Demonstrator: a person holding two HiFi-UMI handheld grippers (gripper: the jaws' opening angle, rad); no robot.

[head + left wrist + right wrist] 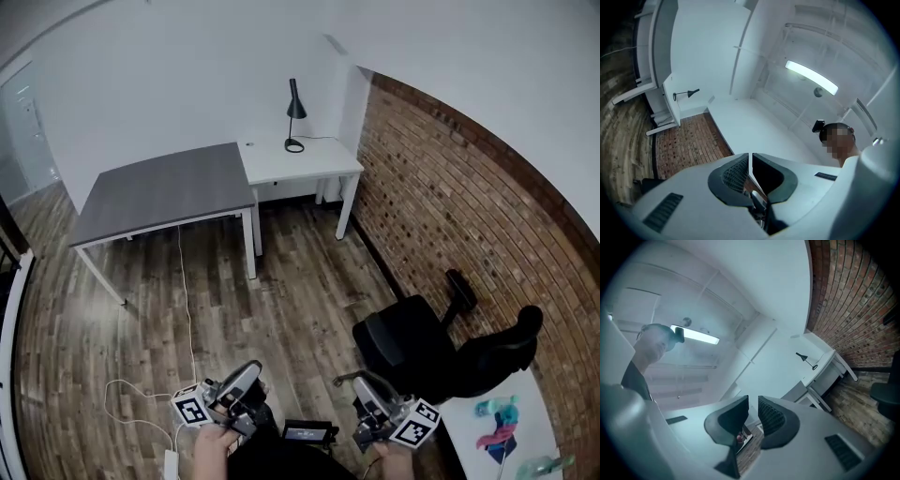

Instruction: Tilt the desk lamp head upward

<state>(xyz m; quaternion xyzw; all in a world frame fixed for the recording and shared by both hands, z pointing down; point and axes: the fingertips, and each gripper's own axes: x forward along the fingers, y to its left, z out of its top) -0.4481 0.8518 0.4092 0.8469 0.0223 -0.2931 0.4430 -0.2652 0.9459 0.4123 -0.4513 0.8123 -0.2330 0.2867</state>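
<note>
The black desk lamp (295, 112) stands far off on a white desk (309, 167) in the room's corner, its cone head pointing down. It shows small in the left gripper view (686, 93) and in the right gripper view (806, 358). Both grippers are held low at the bottom of the head view, far from the lamp. My left gripper (249, 372) (749, 157) has its jaws together with nothing between them. My right gripper (352, 379) (753, 401) stands slightly open, with a narrow empty gap between its pads.
A grey desk (159, 192) adjoins the white one on the left. A brick wall (450, 197) runs along the right. A black office chair (441, 342) stands close on my right, beside a white table (525, 412) with coloured items. A white cable (187, 309) trails over the wooden floor.
</note>
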